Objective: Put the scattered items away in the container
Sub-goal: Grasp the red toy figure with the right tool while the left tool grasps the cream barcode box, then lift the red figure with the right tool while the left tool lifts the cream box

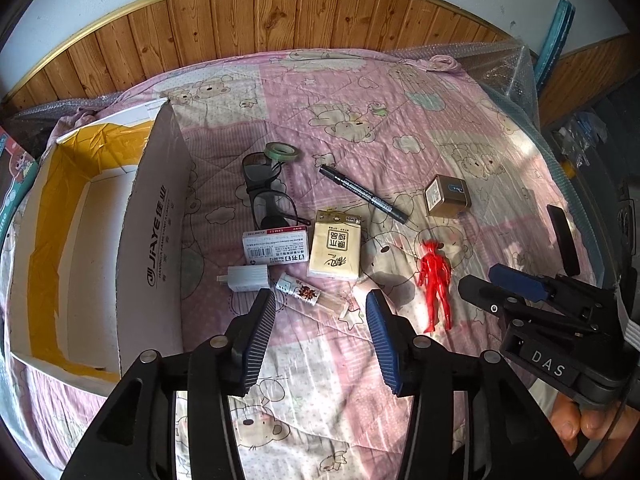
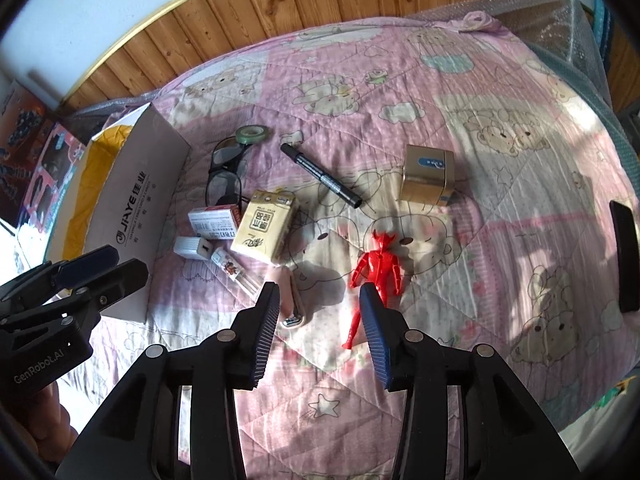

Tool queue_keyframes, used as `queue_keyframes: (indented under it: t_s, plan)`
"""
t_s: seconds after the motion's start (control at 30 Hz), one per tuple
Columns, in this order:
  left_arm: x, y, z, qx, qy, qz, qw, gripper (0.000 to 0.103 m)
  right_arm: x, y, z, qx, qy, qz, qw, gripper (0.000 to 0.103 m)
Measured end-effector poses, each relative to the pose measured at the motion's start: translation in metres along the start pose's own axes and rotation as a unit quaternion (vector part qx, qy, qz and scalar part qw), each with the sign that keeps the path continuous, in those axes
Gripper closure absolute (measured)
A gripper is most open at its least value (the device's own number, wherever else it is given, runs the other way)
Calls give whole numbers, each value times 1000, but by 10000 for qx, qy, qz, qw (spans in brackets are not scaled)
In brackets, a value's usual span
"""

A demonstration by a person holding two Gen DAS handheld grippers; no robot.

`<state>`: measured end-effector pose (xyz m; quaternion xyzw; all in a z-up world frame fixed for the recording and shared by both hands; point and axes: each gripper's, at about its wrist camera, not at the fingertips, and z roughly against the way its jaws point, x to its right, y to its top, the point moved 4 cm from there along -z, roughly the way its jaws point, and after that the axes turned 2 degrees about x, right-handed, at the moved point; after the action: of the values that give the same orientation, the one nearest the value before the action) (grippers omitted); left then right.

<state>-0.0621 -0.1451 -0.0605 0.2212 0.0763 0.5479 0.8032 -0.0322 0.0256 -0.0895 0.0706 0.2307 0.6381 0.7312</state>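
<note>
Left gripper (image 1: 320, 312) jaws wide, empty, above tube (image 1: 304, 294), right gripper (image 2: 319, 304) jaws wide, empty — by red figure (image 2: 378, 268), items scattered on quilt (image 1: 400, 92), box (image 1: 152, 216) at left — open, pen (image 1: 362, 193) apart.

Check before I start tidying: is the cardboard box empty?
Apparently empty: the cardboard box shows only bare white floor and yellow lining; its near corner is hidden.
</note>
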Motion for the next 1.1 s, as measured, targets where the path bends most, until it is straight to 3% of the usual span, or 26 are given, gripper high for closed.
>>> queue_keyframes:
  t_s: [0.37,0.47,0.67,0.83,0.9,0.97,1.1]
  plan:
    - [4,10,-46,-302,-240,143,9992,46,53,-7,-28,-265,66,-770,9967,58]
    - [8,12,-65,-441,-283,111,9986,45,60,-7,-37,-336,262,-903,9950,58]
    - [10,19,-103,-639,-315,250,9971,45,59,-3,-62,-504,335,-705,9957,58]
    - [13,24,-134,-835,-404,251,9954,45,56,-7,-92,-758,142,-515,9957,57]
    - [13,23,-147,-872,-290,178,9956,41,52,-6,-99,-693,-21,-359,9969,47]
    - [14,25,-155,-829,-244,106,9962,34,49,-5,-106,-690,-112,-243,9973,47]
    - [8,24,-169,-867,-352,212,9954,39,47,0,-110,-567,-285,-143,9979,49]
